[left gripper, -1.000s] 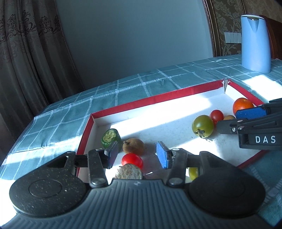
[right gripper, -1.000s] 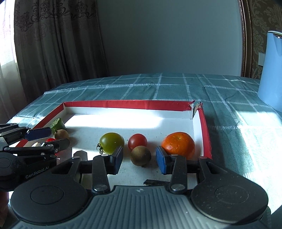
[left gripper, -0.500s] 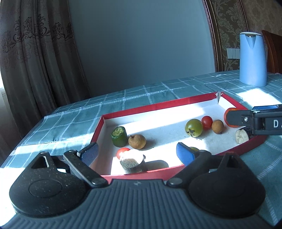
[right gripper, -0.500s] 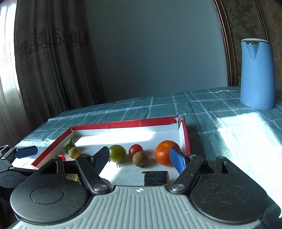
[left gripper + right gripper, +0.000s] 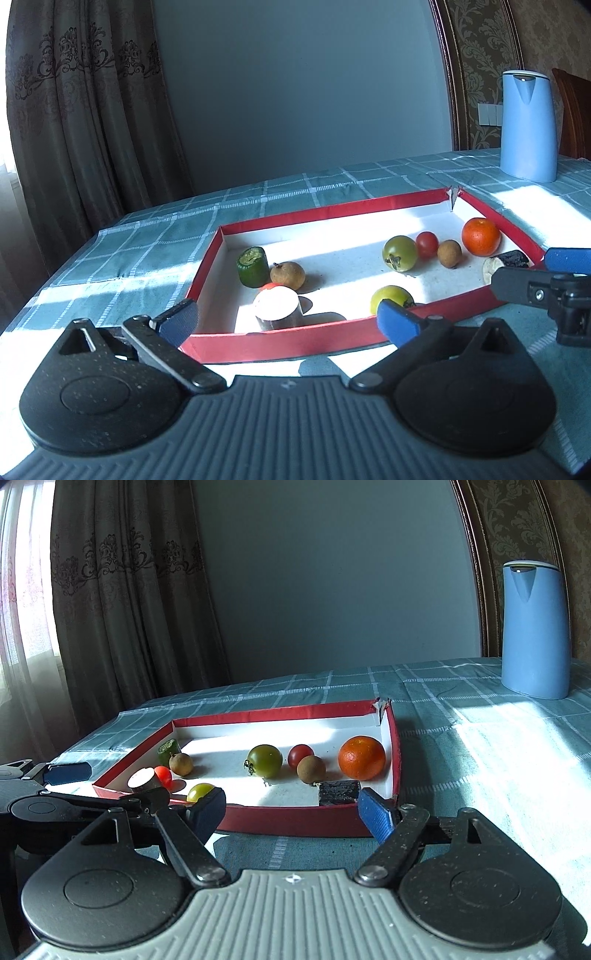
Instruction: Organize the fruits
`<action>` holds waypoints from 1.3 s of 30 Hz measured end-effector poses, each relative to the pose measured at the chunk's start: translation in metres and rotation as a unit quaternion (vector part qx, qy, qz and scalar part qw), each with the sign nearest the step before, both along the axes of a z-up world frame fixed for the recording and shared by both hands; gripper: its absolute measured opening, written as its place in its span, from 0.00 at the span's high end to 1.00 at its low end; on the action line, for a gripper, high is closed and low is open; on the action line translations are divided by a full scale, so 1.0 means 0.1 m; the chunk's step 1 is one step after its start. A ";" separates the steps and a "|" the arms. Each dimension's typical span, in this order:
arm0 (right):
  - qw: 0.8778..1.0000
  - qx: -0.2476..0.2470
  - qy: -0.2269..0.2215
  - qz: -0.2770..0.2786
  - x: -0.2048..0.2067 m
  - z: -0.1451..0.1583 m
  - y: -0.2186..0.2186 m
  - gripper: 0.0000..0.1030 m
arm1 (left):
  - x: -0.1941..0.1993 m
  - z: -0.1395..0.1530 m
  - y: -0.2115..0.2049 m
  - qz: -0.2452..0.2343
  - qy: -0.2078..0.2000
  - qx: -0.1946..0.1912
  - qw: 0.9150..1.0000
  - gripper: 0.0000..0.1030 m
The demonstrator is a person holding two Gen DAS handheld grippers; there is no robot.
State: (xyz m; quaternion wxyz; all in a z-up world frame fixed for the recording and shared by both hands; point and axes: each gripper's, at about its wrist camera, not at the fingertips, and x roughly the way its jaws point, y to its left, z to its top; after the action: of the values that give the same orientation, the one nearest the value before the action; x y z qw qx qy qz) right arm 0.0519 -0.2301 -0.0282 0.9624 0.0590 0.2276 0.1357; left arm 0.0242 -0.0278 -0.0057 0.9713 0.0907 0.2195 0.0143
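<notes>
The red-rimmed tray sits at mid-frame in both views, on a counter covered with a teal checked cloth. Both tools are held outside its near wall, above the cloth.

Left gripper: jaws spread wide, nothing between them; its blue pads frame the tray's near left corner. Right gripper: jaws likewise spread and empty, pads flanking the near wall.

Contents of the tray, as seen from the left wrist view:
- Right end, far side: an orange beside the right wall, then a brown round fruit, a red cherry tomato and a large green tomato in a loose row, close together.
- Near right corner: a dark-skinned cut piece with a pale face; its kind cannot be told with confidence.
- Near wall, centre: a yellow-green tomato.
- Left end: a green cut stub standing upright, just beside a second brown fruit. In front of these stands a pale-topped cylindrical piece, with a small red tomato partly hidden behind it.

A light blue kettle stands on the cloth at the upper right of the frame, well apart from the tray. Patterned curtains hang at the left.
</notes>
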 end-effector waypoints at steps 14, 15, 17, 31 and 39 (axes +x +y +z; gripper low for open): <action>0.996 -0.029 0.090 0.001 0.23 -0.16 0.10 0.23 | -0.03 -0.01 -0.01 0.000 0.009 -0.002 1.000 0.00; 0.996 -0.030 0.090 0.001 0.24 -0.16 0.10 0.23 | -0.03 -0.01 -0.01 -0.001 0.011 -0.001 1.000 0.00; 0.995 -0.030 0.091 0.002 0.24 -0.17 0.10 0.23 | -0.02 -0.02 -0.01 0.000 0.013 0.000 1.000 0.00; 0.994 -0.046 0.099 0.011 0.26 -0.18 0.16 0.16 | 0.02 -0.03 0.02 0.010 0.025 -0.004 1.000 0.00; 0.994 -0.048 0.099 0.011 0.26 -0.19 0.16 0.15 | 0.02 -0.04 0.01 0.010 0.024 0.000 1.000 0.00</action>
State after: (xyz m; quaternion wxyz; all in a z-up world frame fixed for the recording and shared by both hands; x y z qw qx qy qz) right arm 0.0782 -0.2140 -0.0468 0.9353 0.0236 0.3285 0.1292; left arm 0.0258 -0.0270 -0.0094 0.9655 0.0886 0.2441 0.0212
